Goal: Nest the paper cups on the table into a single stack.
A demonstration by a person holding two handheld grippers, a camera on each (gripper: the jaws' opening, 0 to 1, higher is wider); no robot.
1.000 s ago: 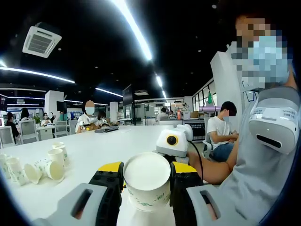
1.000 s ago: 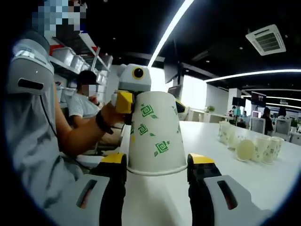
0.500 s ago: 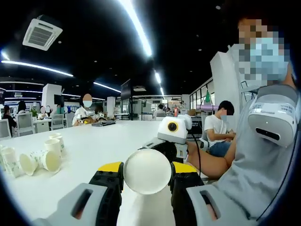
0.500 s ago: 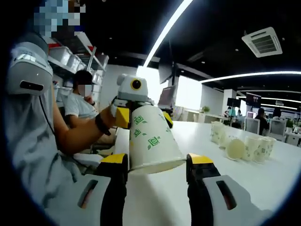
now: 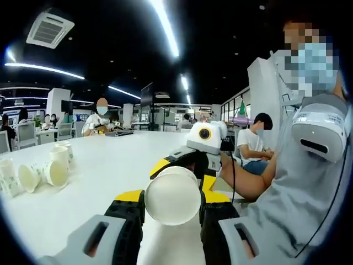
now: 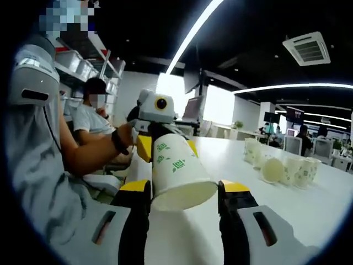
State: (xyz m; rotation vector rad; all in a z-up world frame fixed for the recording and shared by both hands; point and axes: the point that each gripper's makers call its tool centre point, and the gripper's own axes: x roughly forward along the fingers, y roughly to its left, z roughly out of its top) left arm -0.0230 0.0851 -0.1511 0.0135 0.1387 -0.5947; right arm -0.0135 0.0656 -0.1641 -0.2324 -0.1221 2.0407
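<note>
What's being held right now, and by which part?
One paper cup: the left gripper clamps its closed bottom end; its open rim sits between the right gripper jaws.

Both views look at each other from very near, low above the tabletop point(image 5: 105, 171); they share the paper cup point(image 6: 176, 174) between them.

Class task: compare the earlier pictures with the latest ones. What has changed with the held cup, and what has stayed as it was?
The white paper cup with green motifs, gripped in the left gripper, has tipped from upright and upside down to slanting, its mouth turning toward the right gripper. The left gripper's grip stayed. The loose paper cups remain grouped on the white table.
</note>
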